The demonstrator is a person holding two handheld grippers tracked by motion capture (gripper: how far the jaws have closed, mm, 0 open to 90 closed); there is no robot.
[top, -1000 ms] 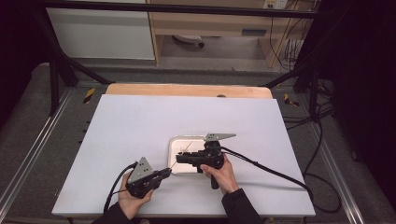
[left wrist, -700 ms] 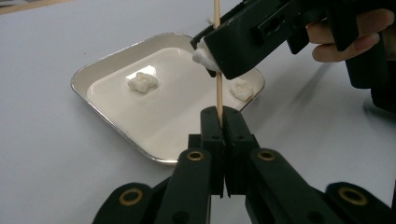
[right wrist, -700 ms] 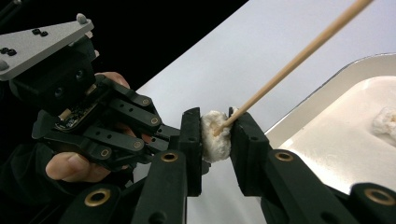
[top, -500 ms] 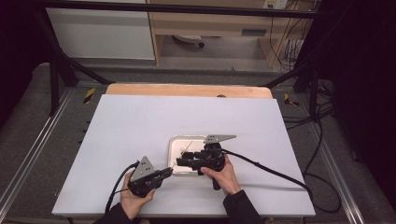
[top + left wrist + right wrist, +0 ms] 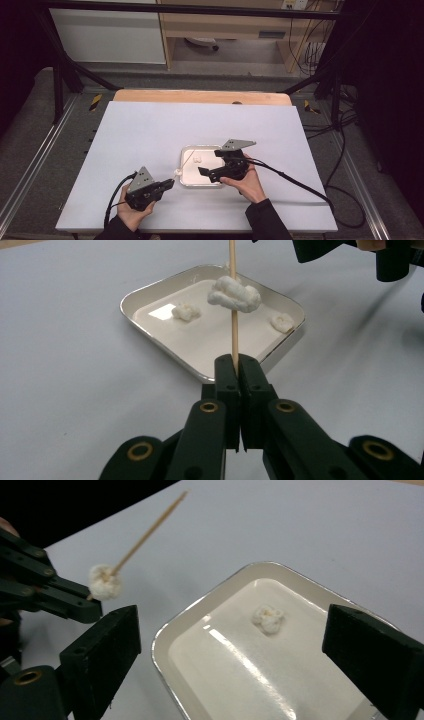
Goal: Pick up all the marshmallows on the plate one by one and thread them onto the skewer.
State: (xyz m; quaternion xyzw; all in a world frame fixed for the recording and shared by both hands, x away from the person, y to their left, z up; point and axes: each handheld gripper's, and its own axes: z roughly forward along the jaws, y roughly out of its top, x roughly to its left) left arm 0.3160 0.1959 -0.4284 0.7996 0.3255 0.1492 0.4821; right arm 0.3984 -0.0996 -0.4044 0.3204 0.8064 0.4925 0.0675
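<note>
One piece threaded, more to go: skewering step in hand.

Left to right: your left gripper (image 5: 235,371) is clamped tight on the thin wooden skewer (image 5: 233,315), low on its shaft, with one white puffed popcorn piece (image 5: 234,294) speared partway up it, just over the near rim of the shallow white rounded-square tray (image 5: 186,176). Your right gripper (image 5: 230,645) has just been opening; its jaws stand wide with nothing between them, hovering over the tray, where a loose popcorn piece (image 5: 268,617) sits between the jaw tips. My read: next you drop the right jaws onto that loose piece, pinch it lightly so it doesn't crumble, then line it up with the skewer tip and push it on.
</note>
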